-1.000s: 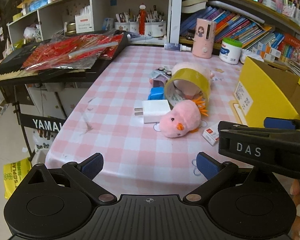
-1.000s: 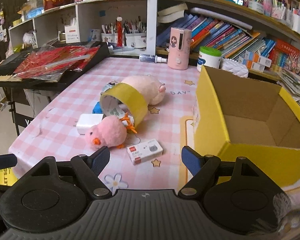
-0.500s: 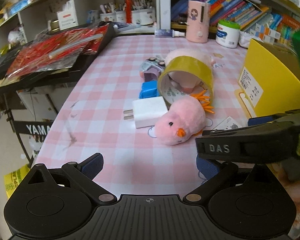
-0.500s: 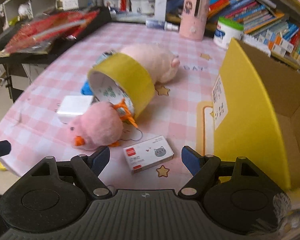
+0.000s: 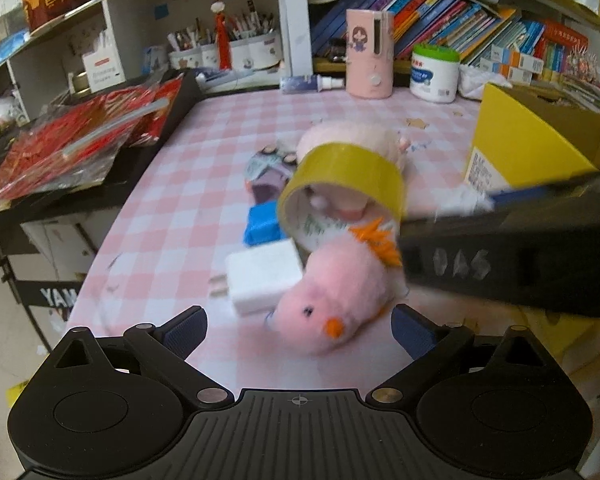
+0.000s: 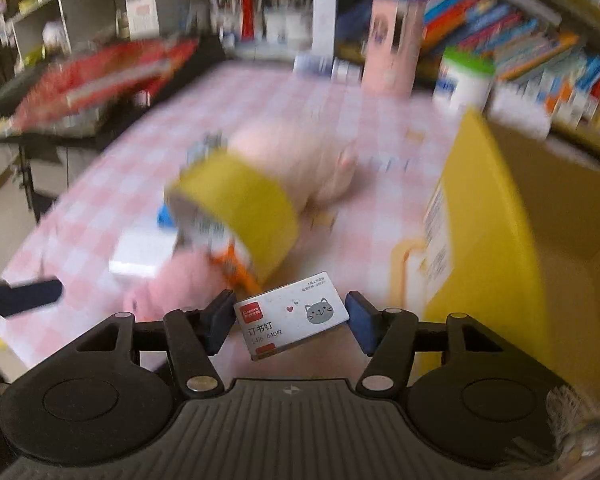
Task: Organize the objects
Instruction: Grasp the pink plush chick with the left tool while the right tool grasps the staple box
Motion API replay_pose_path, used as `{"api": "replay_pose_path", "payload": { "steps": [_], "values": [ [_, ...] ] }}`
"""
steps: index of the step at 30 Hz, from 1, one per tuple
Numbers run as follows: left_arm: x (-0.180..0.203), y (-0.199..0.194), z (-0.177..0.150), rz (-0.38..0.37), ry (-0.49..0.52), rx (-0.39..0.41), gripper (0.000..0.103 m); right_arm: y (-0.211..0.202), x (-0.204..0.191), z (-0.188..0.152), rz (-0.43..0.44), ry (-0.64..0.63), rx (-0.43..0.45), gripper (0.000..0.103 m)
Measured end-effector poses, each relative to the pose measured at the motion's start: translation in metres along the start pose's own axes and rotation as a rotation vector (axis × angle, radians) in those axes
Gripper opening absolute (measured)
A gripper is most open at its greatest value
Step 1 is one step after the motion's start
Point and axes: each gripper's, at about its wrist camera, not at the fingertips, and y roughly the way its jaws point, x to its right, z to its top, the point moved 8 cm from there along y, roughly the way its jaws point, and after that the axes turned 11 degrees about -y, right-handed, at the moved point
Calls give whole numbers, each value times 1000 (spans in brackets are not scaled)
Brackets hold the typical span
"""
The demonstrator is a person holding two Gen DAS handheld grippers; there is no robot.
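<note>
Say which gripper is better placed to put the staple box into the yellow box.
Right. The right gripper has just been closing, its pads against the staple box ends, and the yellow box sits immediately to its right. The left gripper is open over the pink chick plush.

Right gripper (image 6: pixel 288 322) fingers just closing, both pads on box ends; left gripper (image 5: pixel 298 330) spread wide.

on the table (image 5: pixel 172 200) the chick (image 5: pixel 332 300) lies nearest, the charger (image 5: pixel 264 276) touching it at nine o'clock. the tape roll (image 5: pixel 348 168) leans at twelve o'clock of the chick, a plush (image 5: pixel 352 134) behind it. the box (image 5: pixel 528 140) stands at two o'clock. the staple box (image 6: pixel 292 314) sits between the right gripper's (image 6: pixel 290 320) fingers.
</note>
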Motion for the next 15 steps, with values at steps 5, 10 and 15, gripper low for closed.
{"api": "replay_pose_path", "payload": {
  "steps": [5,10,15],
  "values": [
    [20,15,7,-56,22,-33,71,-23,14,22,-52,-23,134,58],
    [27,32,7,-11,84,-44,61,-24,32,23,-63,20,128,58],
    [26,32,6,-24,61,-44,57,-31,34,20,-59,20,148,57]
  ]
}}
